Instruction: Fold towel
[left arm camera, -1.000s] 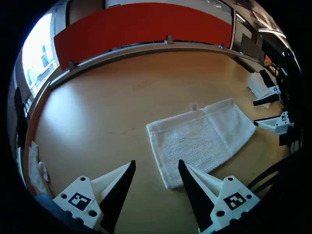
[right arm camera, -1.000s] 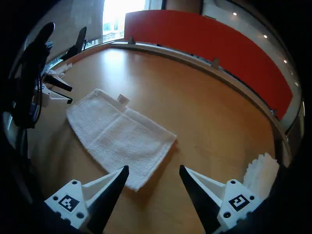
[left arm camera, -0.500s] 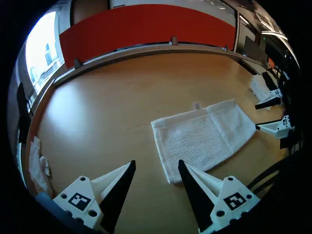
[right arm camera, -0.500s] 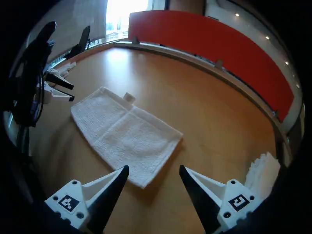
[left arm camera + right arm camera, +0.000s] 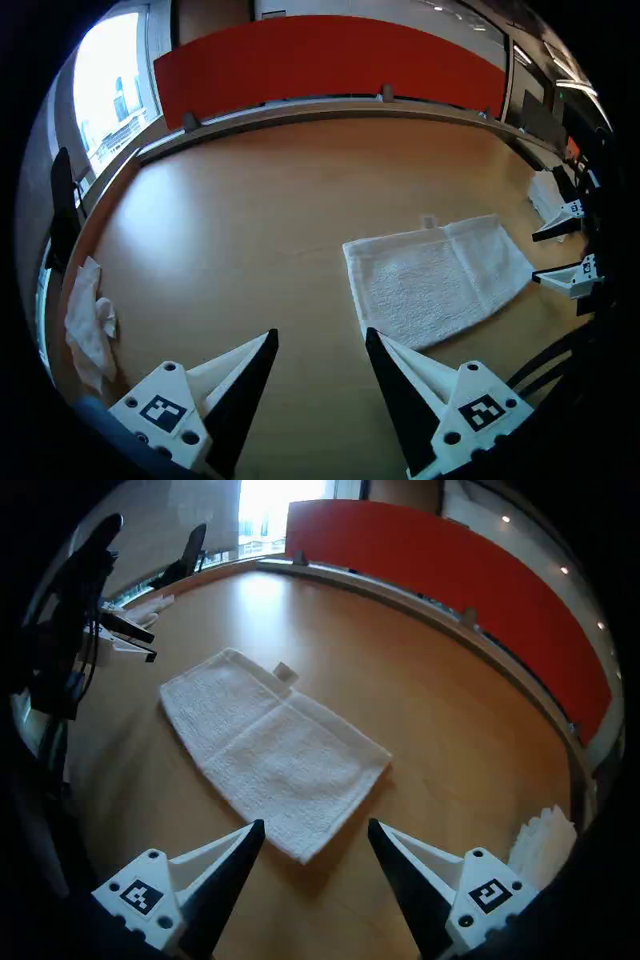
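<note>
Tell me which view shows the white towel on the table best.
The right gripper view: the towel lies near the centre, with its whole outline and its small tag clear. The left gripper view shows the towel smaller and off to the right, where the fisheye bends it more.

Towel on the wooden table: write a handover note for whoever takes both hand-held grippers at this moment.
Left hand-held gripper: open, holding nothing, with the towel ahead and off to its right.
Right hand-held gripper: open, holding nothing, with the towel's near corner just ahead of its fingertips.
The towel lies flat on the table as a neat rectangle. It looks already doubled over, though I cannot be sure.
A stack of white cloths sits at the table edge, and a crumpled white cloth lies at the other.
Left: probably another fold, starting from that near corner.
</note>
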The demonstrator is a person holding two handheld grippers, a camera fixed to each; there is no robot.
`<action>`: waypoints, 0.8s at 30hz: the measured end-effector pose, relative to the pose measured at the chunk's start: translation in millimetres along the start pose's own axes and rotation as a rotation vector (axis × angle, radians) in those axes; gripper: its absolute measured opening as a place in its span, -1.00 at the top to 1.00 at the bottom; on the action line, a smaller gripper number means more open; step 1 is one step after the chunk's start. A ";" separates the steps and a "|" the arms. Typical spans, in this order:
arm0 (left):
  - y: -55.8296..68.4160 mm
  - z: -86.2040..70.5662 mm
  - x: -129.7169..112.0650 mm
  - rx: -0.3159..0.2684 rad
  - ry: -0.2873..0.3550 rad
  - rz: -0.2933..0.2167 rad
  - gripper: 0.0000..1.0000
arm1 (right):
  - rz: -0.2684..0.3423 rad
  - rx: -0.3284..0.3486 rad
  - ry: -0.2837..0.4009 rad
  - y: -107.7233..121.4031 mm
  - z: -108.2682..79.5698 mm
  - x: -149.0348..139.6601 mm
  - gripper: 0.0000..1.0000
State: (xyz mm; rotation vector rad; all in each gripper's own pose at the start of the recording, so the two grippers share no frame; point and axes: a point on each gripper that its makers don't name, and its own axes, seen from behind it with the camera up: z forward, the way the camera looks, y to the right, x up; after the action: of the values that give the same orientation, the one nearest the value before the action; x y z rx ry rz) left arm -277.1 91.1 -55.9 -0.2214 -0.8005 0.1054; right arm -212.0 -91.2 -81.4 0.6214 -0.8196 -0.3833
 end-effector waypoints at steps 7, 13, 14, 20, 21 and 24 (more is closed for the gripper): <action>-5.4 -11.0 -4.3 0.018 0.007 -0.024 -0.60 | -0.029 0.032 -0.017 -4.9 2.2 -4.8 -0.86; -12.9 -21.6 -10.6 0.035 0.009 -0.051 -0.61 | -0.051 0.056 -0.052 -7.2 3.6 -14.1 -0.49; -14.3 -23.5 -11.9 0.038 0.009 -0.056 -0.60 | -0.053 0.060 -0.059 -7.3 3.8 -15.8 -0.43; -22.3 -34.1 -19.6 0.055 0.006 -0.075 -0.61 | -0.063 0.083 -0.084 -7.4 4.1 -22.3 -0.25; -23.5 -35.4 -20.9 0.057 0.005 -0.077 -0.61 | -0.064 0.086 -0.090 -7.3 4.3 -23.7 -0.19; -27.3 -38.9 -24.5 0.065 0.001 -0.082 -0.61 | -0.061 0.097 -0.109 -7.1 5.1 -28.1 0.09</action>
State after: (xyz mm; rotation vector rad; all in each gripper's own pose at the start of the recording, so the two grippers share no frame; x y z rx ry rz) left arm -265.7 54.1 -92.8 -0.1268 -0.8027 0.0535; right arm -234.2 -83.3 -99.0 0.7224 -0.9290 -0.4379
